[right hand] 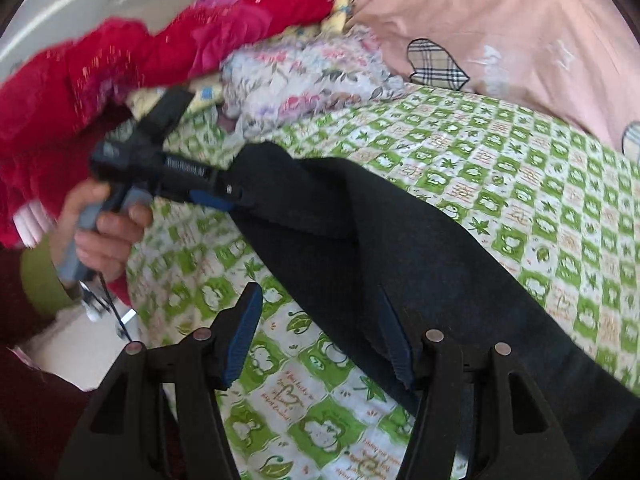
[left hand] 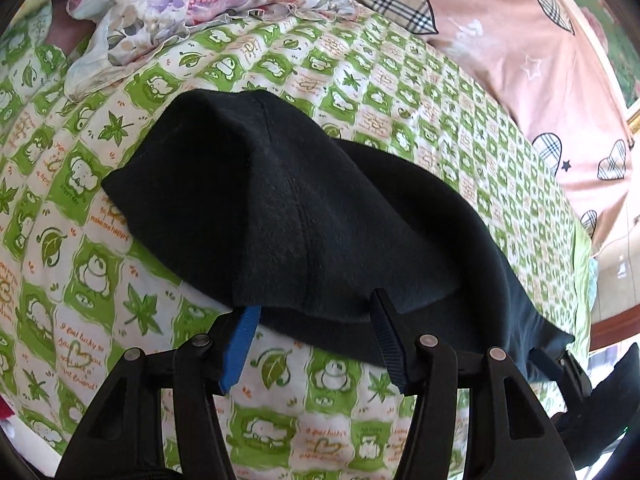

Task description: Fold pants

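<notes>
Dark navy pants (left hand: 304, 216) lie folded over on a green-and-white patterned bed sheet (left hand: 120, 300). In the left wrist view my left gripper (left hand: 316, 312) stands open at the near edge of the folded pants, with both blue pads at the hem. In the right wrist view the pants (right hand: 400, 264) stretch diagonally across the sheet (right hand: 304, 400). My right gripper (right hand: 320, 312) is open, with its right finger against the pants' edge. The left gripper also shows in the right wrist view (right hand: 224, 198), held by a hand at the pants' far corner.
A floral pillow (left hand: 192, 4) lies at the far edge of the bed. A pink quilt with plaid hearts (left hand: 500, 40) lies on the right. A red garment (right hand: 120, 64) is piled at the far left of the right wrist view.
</notes>
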Motion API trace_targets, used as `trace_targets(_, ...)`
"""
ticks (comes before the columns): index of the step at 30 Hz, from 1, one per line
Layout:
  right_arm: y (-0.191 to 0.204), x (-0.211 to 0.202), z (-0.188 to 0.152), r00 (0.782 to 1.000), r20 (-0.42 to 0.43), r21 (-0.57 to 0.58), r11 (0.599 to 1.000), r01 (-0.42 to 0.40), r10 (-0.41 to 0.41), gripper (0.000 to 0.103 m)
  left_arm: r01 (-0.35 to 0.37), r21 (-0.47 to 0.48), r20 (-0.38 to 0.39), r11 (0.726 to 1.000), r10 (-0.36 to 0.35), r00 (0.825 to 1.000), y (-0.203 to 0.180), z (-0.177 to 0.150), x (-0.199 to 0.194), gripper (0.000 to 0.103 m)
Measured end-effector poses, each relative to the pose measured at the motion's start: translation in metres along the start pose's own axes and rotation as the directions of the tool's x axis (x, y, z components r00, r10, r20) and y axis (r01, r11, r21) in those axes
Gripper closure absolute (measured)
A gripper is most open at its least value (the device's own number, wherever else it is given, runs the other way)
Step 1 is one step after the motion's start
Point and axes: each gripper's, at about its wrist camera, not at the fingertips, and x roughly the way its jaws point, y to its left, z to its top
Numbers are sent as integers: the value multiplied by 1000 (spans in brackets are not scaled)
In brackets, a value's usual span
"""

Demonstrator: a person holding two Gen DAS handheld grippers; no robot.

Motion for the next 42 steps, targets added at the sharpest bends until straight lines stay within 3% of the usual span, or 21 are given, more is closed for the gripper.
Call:
trace_targets(4, -4, 14, -3, 995, -64, -77, 994, 75, -80, 52, 1, -8, 7, 1000, -1, 1000, -1, 5, 3, 54)
trace_targets(6, -7, 18, -6, 990, -87, -105, 990, 98, -107, 53, 4, -15, 3, 1000, -4, 1000, -2, 9, 7, 69)
trace_targets(9, -9, 26, -12, 980, -125, -161, 978, 134, -155, 53, -1, -13, 5, 1000, 1, 1000, -2, 11, 11, 81)
trace_targets(11, -7, 33, -17, 971, -144, -211, 965, 159, -192, 56, 0, -6, 11, 1000, 0, 1000, -1, 10, 10, 84)
trace_targets(14, -9, 38, -19, 957, -152, -250, 947, 203, -245, 80, -6, 34, 43, 999, 5, 999, -6, 10, 4, 88)
trace_targets(16, -15, 33, -14, 963, -142, -214, 957, 195, -228, 91, -11, 68, 73, 998, 6, 997, -9, 11, -6, 89)
trace_targets(21, -37, -1, 4, 987, -62, -57, 988, 146, -150, 93, -26, 130, 156, 991, 5, 988, -9, 23, -41, 90)
trace_targets(27, -58, -30, 13, 997, 9, 60, 996, 72, -73, 94, -28, 116, 211, 993, 3, 977, 24, 47, -71, 92)
trace_targets(40, -44, 14, -16, 994, -103, 61, 998, 31, -25, 97, -72, 99, 150, 993, 57, 987, 64, 32, -23, 92)
trace_targets(42, -44, 18, -18, 993, -115, 71, 997, 28, -20, 97, -83, 99, 139, 992, 69, 988, 66, 29, -18, 88)
